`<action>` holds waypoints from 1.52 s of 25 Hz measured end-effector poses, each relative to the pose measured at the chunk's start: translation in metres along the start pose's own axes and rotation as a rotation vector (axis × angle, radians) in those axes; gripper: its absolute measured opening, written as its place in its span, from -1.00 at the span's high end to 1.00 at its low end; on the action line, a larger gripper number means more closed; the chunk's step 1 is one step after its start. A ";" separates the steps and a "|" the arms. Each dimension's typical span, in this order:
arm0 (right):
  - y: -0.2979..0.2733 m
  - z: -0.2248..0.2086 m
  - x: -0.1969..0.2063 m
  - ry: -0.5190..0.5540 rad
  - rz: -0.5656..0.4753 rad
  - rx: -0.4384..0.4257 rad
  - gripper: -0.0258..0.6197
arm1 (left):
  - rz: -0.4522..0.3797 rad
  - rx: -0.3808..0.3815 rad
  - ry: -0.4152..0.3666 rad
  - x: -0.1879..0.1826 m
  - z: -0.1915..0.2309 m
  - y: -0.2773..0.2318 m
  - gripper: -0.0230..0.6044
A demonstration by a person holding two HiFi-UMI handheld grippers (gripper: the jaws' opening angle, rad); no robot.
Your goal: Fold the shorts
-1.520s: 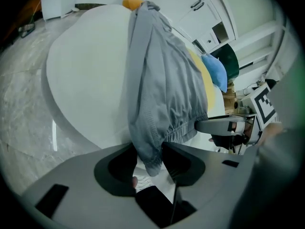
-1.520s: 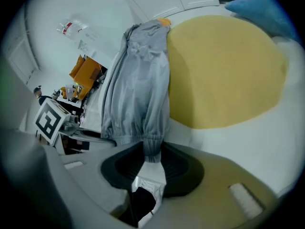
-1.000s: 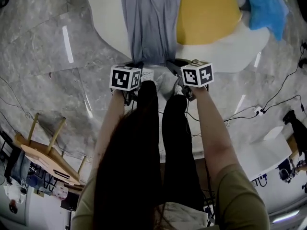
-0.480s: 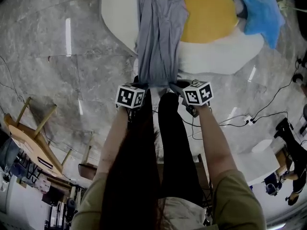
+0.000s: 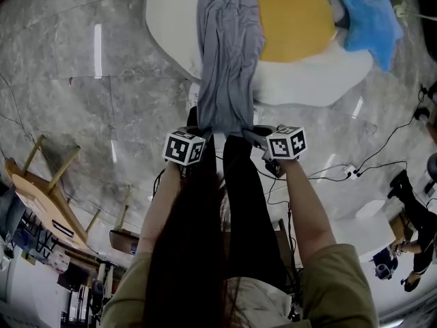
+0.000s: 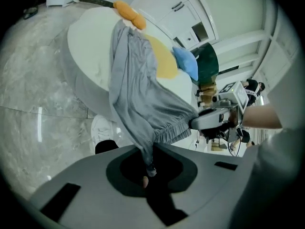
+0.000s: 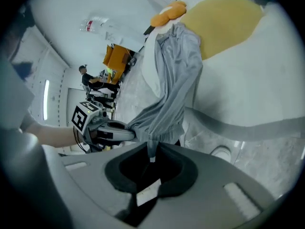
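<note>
The grey shorts stretch from the white round table out over its near edge, held taut in the air by the elastic waistband. My left gripper is shut on the waistband's left corner, where a bunch of cloth runs down into the jaws. My right gripper is shut on the other corner, a narrow tab of fabric pinched between its jaws. The two grippers hang side by side off the table, above the floor. Each gripper view also shows the other gripper: right, left.
A yellow patch covers part of the table, with a blue cloth at its right and an orange object at its far edge. A wooden stool stands on the floor to the left, cables to the right. The person's black-clad legs are below the grippers.
Both grippers have drawn back from the table toward the person and risen, still holding the waistband. More of the shorts now hangs past the table's edge.
</note>
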State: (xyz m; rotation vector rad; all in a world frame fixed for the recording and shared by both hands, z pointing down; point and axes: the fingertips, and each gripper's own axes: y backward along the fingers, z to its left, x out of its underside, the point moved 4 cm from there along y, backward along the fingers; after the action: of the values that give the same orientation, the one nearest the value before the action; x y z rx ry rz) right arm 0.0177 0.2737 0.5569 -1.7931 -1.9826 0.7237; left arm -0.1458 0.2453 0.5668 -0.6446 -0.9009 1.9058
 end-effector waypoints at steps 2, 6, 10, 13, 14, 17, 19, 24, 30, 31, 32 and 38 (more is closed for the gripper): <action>0.008 0.007 -0.031 -0.039 -0.062 -0.053 0.81 | -0.055 0.004 0.027 -0.033 0.004 0.016 0.82; 0.025 0.013 -0.112 -0.073 -0.182 -0.111 0.81 | -0.166 0.016 0.030 -0.116 0.013 0.046 0.82; 0.035 0.014 -0.203 -0.089 -0.275 -0.148 0.81 | -0.268 0.008 0.003 -0.210 0.030 0.066 0.82; 0.040 0.006 -0.267 -0.127 -0.330 -0.152 0.81 | -0.337 -0.005 0.000 -0.278 0.042 0.076 0.82; 0.041 0.002 -0.284 -0.163 -0.345 -0.138 0.81 | -0.351 -0.013 -0.006 -0.298 0.045 0.078 0.82; 0.042 -0.004 -0.333 -0.193 -0.384 -0.100 0.81 | -0.373 -0.046 -0.018 -0.348 0.059 0.081 0.82; 0.039 -0.008 -0.362 -0.154 -0.397 -0.100 0.81 | -0.383 -0.059 -0.009 -0.372 0.067 0.079 0.81; 0.031 -0.026 -0.402 -0.176 -0.391 0.005 0.81 | -0.414 -0.061 0.039 -0.408 0.082 0.071 0.81; 0.029 -0.026 -0.426 -0.102 -0.433 0.043 0.75 | -0.489 -0.014 0.067 -0.425 0.086 0.071 0.00; 0.031 -0.025 -0.426 -0.069 -0.436 0.054 0.74 | -0.500 -0.008 0.052 -0.425 0.085 0.071 -0.24; 0.032 -0.024 -0.427 -0.042 -0.439 0.060 0.56 | -0.507 -0.022 0.033 -0.424 0.085 0.073 -0.24; 0.050 -0.020 -0.421 0.135 -0.413 0.125 -0.26 | -0.531 -0.227 -0.136 -0.407 0.094 0.091 -0.27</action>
State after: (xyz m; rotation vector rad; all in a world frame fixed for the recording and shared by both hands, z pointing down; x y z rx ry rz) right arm 0.1200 -0.1375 0.5709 -1.2670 -2.0703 0.5609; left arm -0.0747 -0.1758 0.5800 -0.3575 -1.2465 1.3934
